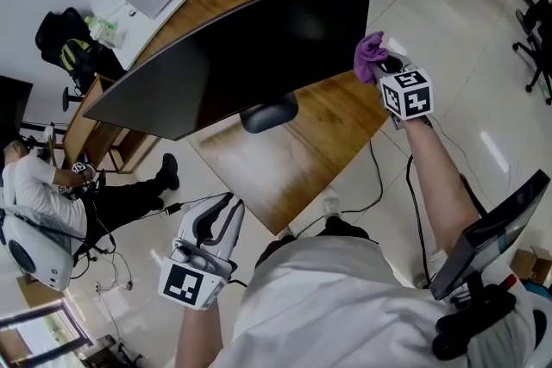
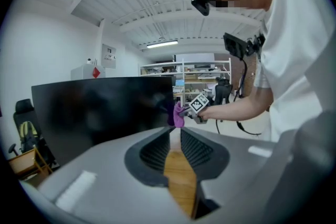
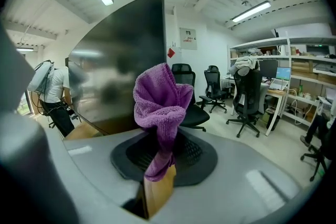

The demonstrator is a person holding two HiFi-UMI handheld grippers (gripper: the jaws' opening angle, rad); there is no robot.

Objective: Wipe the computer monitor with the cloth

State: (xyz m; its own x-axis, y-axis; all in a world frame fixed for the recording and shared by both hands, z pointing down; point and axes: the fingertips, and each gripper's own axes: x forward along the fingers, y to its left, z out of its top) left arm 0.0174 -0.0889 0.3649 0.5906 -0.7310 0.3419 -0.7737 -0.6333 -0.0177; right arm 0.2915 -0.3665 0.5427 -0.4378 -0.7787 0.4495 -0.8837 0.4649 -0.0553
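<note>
Two grippers are in view. The right gripper [image 1: 388,65] is clamped on a purple microfibre cloth [image 1: 371,54], which bunches up above its jaws and hangs down between them. That cloth sits at the right-hand edge of the curved computer monitor [image 1: 241,56], apparently touching the dark screen near its lower corner. The monitor stands on its oval base [image 1: 269,112] on a wooden desk [image 1: 293,159]. The left gripper [image 1: 226,204] hangs low, close to the person's body and well apart from the monitor; its jaws stand a narrow slit apart with nothing between them. Another person [image 1: 43,185] sits on the floor at the left.
</note>
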